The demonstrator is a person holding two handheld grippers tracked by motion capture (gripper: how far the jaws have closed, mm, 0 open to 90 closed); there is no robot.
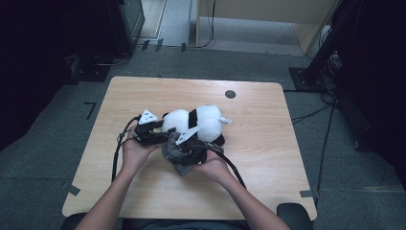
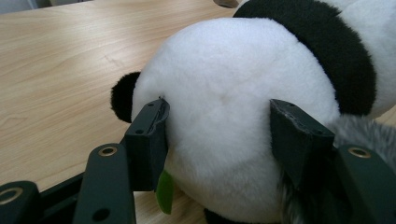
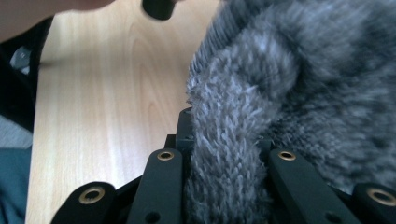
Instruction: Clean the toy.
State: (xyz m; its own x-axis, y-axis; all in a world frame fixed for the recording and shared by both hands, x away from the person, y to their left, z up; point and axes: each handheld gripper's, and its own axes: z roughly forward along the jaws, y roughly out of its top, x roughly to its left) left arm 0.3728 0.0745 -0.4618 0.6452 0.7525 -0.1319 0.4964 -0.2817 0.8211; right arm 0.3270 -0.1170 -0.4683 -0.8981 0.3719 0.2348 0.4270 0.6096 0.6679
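Note:
A black-and-white panda plush point(image 1: 205, 120) lies in the middle of the wooden table point(image 1: 258, 158). My left gripper point(image 1: 149, 130) is at its left end. In the left gripper view its jaws stand wide on either side of the panda's round white part point(image 2: 224, 84) and press into the fur; my left gripper point(image 2: 217, 123) is shut on it. A green tag point(image 2: 164, 192) hangs under the plush. My right gripper point(image 1: 186, 145) is shut on a grey fuzzy knit cloth point(image 1: 173, 155) just in front of the panda. The cloth point(image 3: 303, 70) bunches between the right gripper's point(image 3: 224, 140) jaws.
A black round grommet point(image 1: 230, 94) sits in the table's far side. Dark equipment point(image 1: 119, 24) stands on the floor at the back left, and stands with cables point(image 1: 325, 67) at the right. A pale wooden cabinet point(image 1: 268, 14) is behind the table.

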